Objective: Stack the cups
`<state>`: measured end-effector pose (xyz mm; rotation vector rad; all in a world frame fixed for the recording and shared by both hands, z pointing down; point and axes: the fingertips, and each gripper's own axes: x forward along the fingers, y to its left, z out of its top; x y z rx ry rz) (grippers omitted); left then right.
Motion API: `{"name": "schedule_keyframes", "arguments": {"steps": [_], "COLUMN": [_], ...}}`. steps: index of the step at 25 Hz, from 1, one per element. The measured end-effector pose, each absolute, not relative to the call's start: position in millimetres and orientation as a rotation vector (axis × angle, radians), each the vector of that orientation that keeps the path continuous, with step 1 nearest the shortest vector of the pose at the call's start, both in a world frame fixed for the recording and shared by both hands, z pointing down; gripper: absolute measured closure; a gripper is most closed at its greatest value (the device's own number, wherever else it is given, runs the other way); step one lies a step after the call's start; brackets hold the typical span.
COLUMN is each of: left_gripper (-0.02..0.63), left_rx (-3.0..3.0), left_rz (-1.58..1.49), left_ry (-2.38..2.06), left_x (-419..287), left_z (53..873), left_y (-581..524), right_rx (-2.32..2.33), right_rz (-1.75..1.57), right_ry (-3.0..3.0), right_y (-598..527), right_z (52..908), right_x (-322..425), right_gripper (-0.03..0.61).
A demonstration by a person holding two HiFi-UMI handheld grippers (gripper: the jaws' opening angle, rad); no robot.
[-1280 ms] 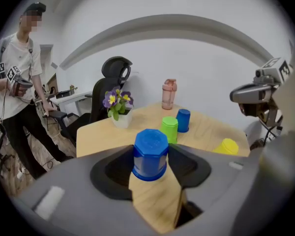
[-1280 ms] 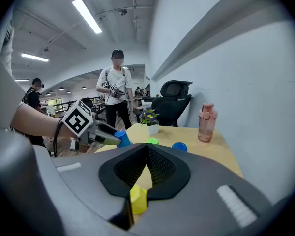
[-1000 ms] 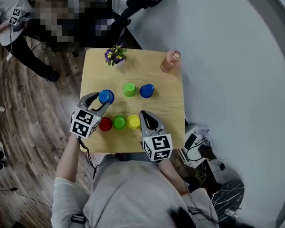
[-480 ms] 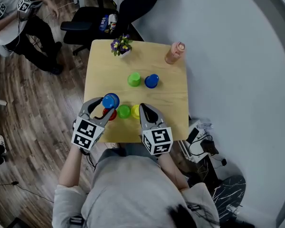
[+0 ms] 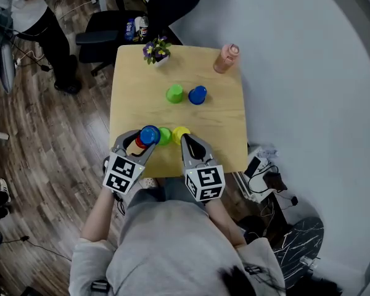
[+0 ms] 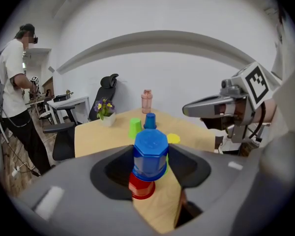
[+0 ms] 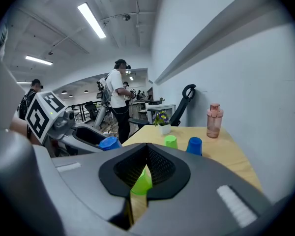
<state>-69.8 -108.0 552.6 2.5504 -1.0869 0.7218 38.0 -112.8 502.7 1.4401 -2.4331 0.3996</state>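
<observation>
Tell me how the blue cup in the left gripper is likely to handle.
The blue cup looks like small moulded plastic, so probably light and stiff. Its glossy sides taper, so it might slip in the fingers if squeezed. Set down on its wide rim, it should not roll.

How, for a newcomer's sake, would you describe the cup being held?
Find the table and its near edge, where a red cup, green cup and yellow cup stand in a row. The held cup is the blue one, upside down in the left gripper over the red cup; the other blue cup stands mid-table.
</observation>
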Motion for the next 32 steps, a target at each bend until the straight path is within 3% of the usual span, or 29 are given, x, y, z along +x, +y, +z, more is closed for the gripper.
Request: {"name": "schedule_keyframes", "arguments": {"steps": [13,20,25,32], "left_gripper": [0.339,0.284,0.285,0.491], "left_rx": [2.563,2.597,2.567,2.432], "left_rz": [0.689,0.515,0.305,0.132], "left_ry": [-1.061,-1.027,-1.15,-1.518], "left_x": [-54,-60,-80,-138], "left_z": [562,544,512,480], "left_y": [-117,-111,-113,-133], "right_rx": [1.499,1.497,1.482,1.438], "right_rz": [0.395,0.386,0.352,0.304], "right_ry": [-2.403,-2.404,-2.422,-2.458], "right_y": [-110,-120,-143,-186], "right_z": [501,498,487,469], "right_x": [49,49,53,56], "right_gripper": [0.575,0.575,0.575,0.575]}}
